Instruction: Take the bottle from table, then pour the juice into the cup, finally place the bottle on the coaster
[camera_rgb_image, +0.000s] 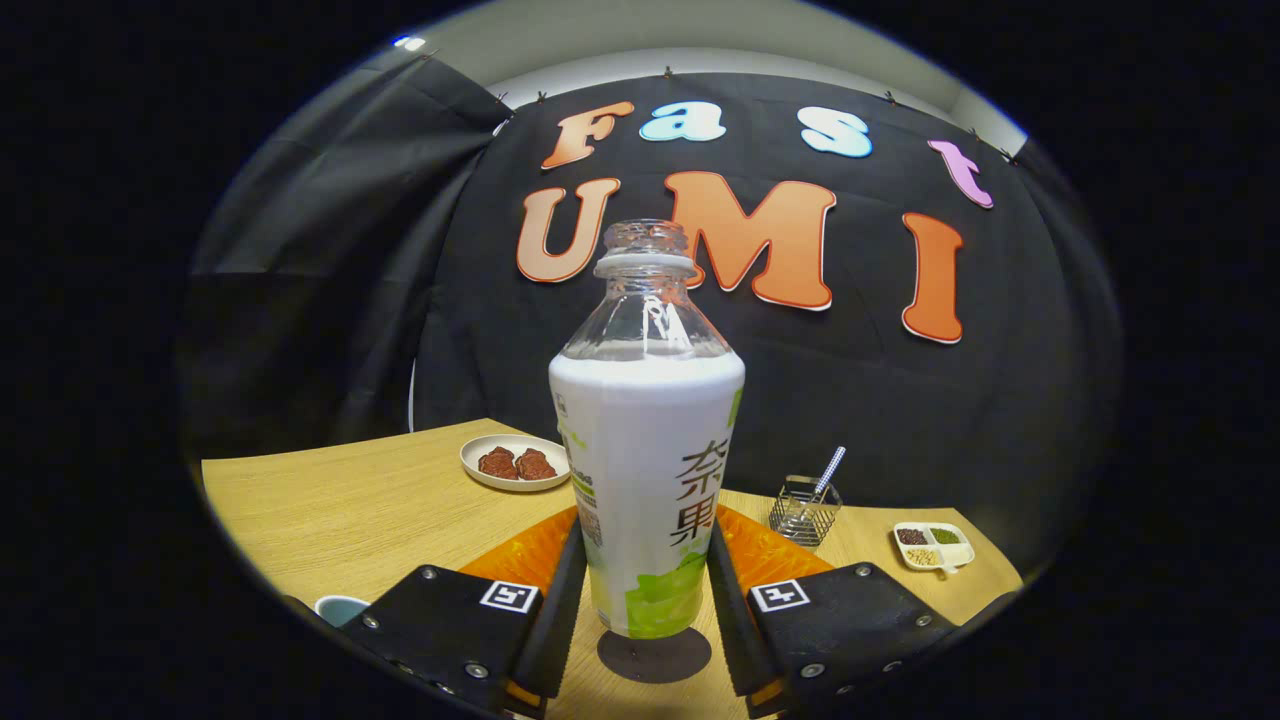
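Gripper (647, 610) sitting around bottle (645, 480), fingers hugging both sides of its lower body, seemingly pressing on it. Bottle standing upright, uncapped, white liquid filling it to shoulder, base on or just above dark round coaster (655, 657) on desk (350, 510). Cup (340, 608) showing beside left finger. Plate (513, 462) with brown food lying beyond bottle; wire holder (805, 510) and divided dish (932, 546) sitting off to right.

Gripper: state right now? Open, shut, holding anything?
Gripper: both fingers press the sides of the uncapped clear plastic bottle with the white and green sleeve, which stands upright just above the dark round coaster.
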